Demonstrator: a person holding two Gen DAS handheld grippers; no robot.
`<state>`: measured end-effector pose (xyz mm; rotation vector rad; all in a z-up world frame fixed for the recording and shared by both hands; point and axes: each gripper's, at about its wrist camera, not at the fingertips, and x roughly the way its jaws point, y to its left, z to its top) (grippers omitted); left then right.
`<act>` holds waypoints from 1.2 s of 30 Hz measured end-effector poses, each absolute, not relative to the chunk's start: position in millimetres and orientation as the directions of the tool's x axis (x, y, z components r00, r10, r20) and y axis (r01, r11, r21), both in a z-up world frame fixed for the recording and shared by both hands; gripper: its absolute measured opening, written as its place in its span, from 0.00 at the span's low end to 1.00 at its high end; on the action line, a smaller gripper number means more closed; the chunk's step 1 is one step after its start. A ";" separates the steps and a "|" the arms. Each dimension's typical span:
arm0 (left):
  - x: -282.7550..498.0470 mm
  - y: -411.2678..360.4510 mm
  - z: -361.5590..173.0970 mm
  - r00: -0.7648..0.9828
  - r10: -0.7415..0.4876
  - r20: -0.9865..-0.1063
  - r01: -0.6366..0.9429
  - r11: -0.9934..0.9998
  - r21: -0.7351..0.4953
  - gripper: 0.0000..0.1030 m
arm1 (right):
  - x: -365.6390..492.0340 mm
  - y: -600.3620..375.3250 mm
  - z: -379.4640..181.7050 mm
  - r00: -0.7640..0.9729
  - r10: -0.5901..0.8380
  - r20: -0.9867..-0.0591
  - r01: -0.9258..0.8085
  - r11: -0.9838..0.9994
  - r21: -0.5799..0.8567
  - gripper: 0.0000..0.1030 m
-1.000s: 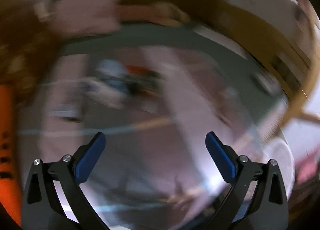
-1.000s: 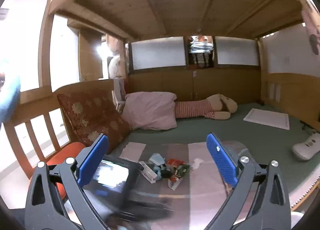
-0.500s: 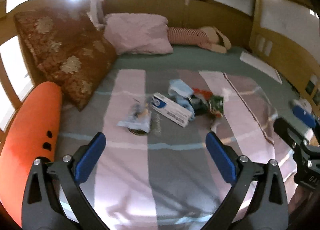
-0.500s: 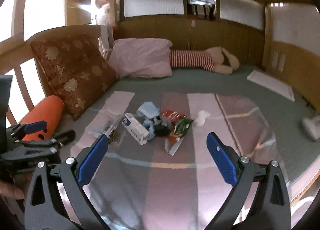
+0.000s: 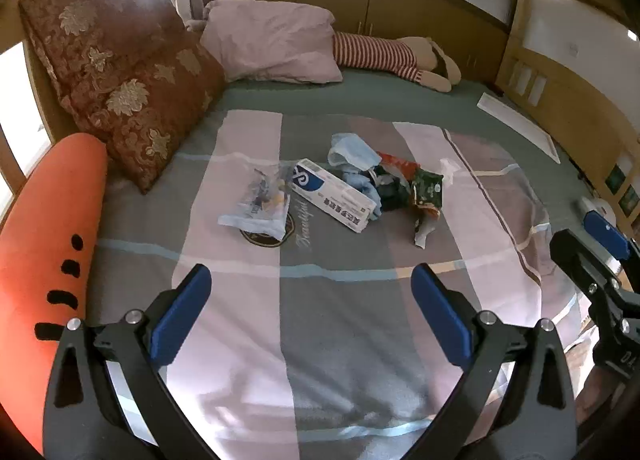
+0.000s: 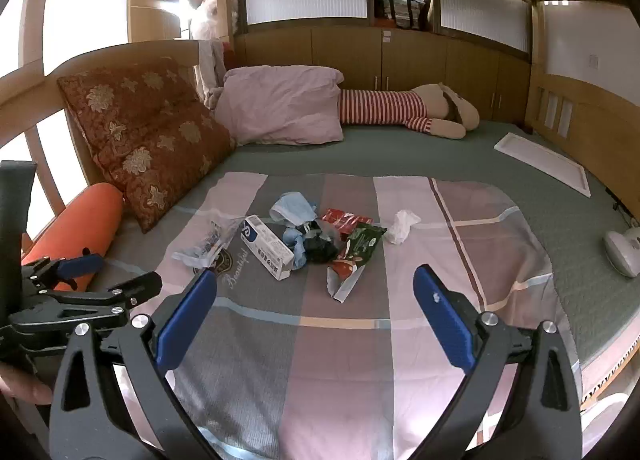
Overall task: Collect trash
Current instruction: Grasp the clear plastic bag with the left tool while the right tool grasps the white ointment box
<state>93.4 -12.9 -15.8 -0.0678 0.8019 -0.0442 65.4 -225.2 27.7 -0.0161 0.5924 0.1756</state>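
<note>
A heap of trash lies mid-bed on the striped blanket (image 5: 320,340): a white and blue carton (image 5: 334,194) (image 6: 266,247), a clear plastic wrapper (image 5: 260,205) (image 6: 206,246), a blue face mask (image 5: 352,151) (image 6: 294,207), a green snack packet (image 5: 428,189) (image 6: 362,242), a red packet (image 6: 346,218) and a crumpled white tissue (image 6: 404,224). My left gripper (image 5: 310,308) is open and empty, short of the heap. My right gripper (image 6: 314,310) is open and empty, also short of it. Each gripper shows at the edge of the other's view.
An orange bolster (image 5: 44,260) and a brown floral cushion (image 5: 128,95) line the left side. A pink pillow (image 6: 284,107) and a striped plush toy (image 6: 404,111) lie at the back. A white board (image 6: 544,163) and a white device (image 6: 622,252) are at right.
Both views have tilted down and steadied on the bed. The left view was a blur a second ago and is sharp now. Both grippers have come slightly closer to the trash.
</note>
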 end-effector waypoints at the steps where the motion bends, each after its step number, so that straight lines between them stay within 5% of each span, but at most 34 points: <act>1: 93.1 -14.0 -15.7 0.696 -0.062 -0.716 0.014 0.997 -0.073 0.97 | 65.7 -225.3 27.5 0.814 0.161 -0.558 -0.170 0.985 0.035 0.94; 19: 108.8 1.4 -23.7 0.687 0.012 -0.726 -0.038 0.999 -0.020 0.97 | 84.1 -234.2 20.1 0.805 0.130 -0.578 -0.146 0.989 0.019 0.94; 28: 187.1 19.0 -85.4 0.618 0.111 -0.778 -0.031 0.993 0.117 0.97 | 158.4 -221.1 -18.6 0.719 0.212 -0.661 -0.253 0.967 0.035 0.94; 36: 238.0 22.7 -123.2 0.604 0.109 -0.789 -0.059 0.994 0.092 0.97 | 205.0 -192.0 -68.2 0.639 0.257 -0.725 -0.336 0.941 0.038 0.87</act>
